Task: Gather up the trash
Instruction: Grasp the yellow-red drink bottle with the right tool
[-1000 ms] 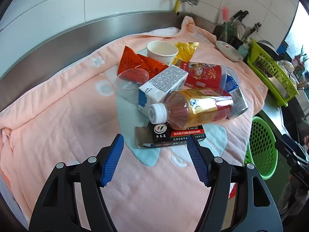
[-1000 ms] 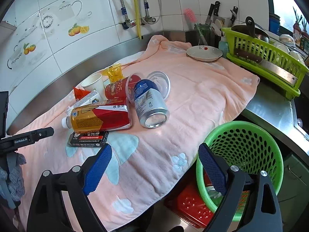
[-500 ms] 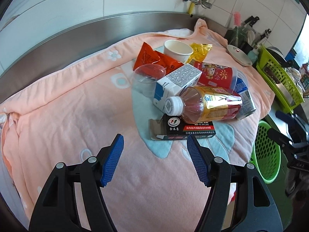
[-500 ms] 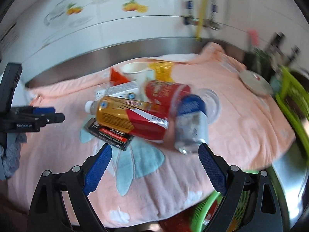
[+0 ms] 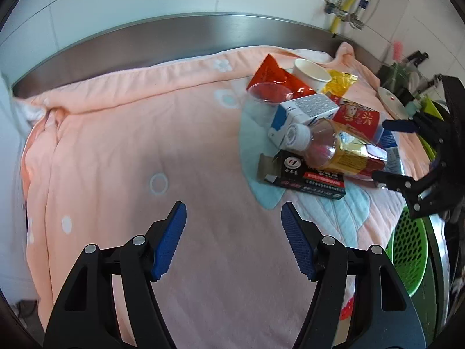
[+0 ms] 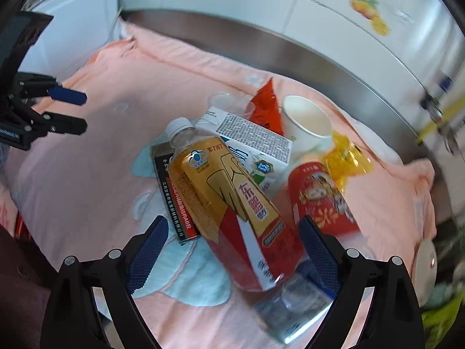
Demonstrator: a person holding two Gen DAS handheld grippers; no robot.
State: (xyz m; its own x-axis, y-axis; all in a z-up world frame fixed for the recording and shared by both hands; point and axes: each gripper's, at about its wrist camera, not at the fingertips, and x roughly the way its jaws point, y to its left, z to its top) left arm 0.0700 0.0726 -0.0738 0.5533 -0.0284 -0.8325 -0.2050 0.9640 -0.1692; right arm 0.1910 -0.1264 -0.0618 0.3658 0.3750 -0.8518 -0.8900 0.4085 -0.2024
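Right claw: spread wide, empty, straddling the base end of the plastic bottle. Bottle lying on its side directly between and ahead of the pads, atop the trash pile on the towel-covered counter. Long axis running away from the claw and slightly left, white cap at the far end, base nearest. Axis therefore roughly in line with the fingers, not across them; closing as posed would probably pinch the bottle's lower body across its width. Black carton lying under the bottle on its left; metal can touching the base on the near right; milk box just beyond.

Left claw: also wide open, empty, over bare towel. Pile ahead and to its right, well apart from the pads; bottle there seen cap-first.

Right claw clearly nearer. Green basket at the counter edge, right of the left claw, the likely drop point.

Caution: can and carton in contact with the bottle, likely to shift on lift.
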